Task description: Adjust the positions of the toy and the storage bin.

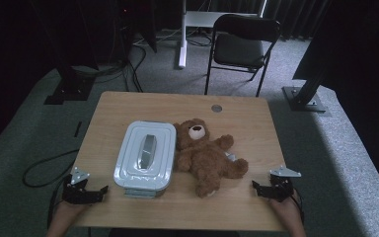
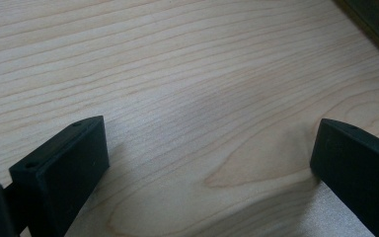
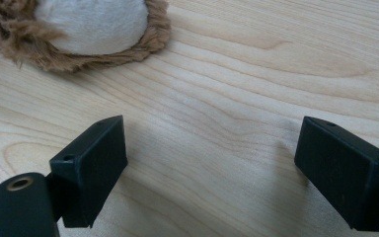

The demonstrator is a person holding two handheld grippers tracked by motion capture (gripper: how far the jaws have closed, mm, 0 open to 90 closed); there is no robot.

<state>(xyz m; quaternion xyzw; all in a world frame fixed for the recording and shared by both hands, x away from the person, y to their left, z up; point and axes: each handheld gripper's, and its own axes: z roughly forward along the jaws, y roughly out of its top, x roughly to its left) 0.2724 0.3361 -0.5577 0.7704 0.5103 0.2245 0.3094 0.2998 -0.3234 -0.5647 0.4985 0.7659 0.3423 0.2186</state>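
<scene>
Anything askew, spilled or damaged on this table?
Nothing stands out. The pale metal lidded box sits closed on the wooden table, and the brown plush teddy bear lies on its back beside it, intact. No spills.

Teddy bear [image 1: 208,156] lies touching the lidded tin [image 1: 145,157] on the table [image 1: 246,118].

One teddy bear [image 1: 206,155], one lidded metal tin [image 1: 145,157], two hand-held grippers (left hand-held gripper [image 1: 103,189], right hand-held gripper [image 1: 254,185]), one folding chair [image 1: 242,47] behind the surface [image 1: 246,123]
</scene>
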